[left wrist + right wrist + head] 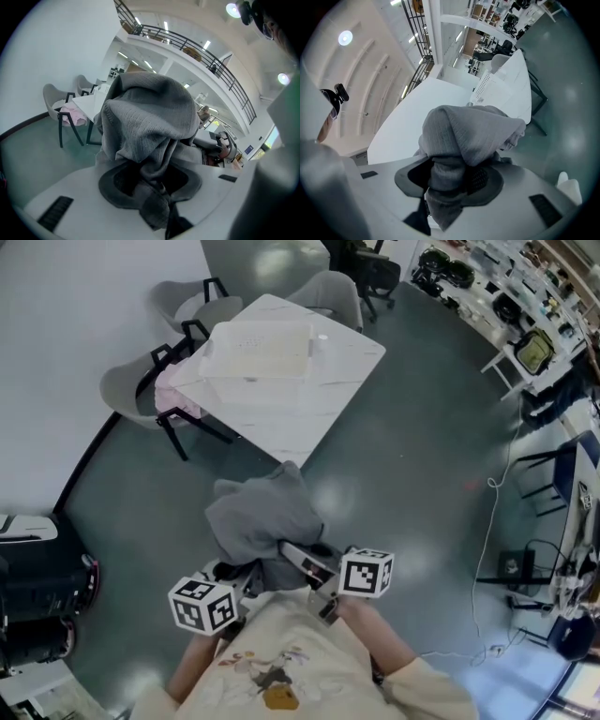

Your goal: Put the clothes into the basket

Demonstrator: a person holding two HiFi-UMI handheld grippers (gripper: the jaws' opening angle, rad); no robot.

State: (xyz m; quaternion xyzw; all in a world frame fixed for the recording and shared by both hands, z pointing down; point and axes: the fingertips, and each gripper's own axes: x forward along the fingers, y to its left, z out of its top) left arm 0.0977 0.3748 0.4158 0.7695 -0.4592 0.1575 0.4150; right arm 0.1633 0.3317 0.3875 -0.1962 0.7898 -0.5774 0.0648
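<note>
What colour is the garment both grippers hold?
Grey, ribbed knit; the garment shows best in the left gripper view.

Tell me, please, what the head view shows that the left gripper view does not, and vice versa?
Only the head view: the grippers' marker cubes and the print on the person's shirt. Only the left gripper view: the left gripper's jaws pinching a fold, and a railed balcony overhead. Both: the grey garment, white table and pink cloth on a chair.
</note>
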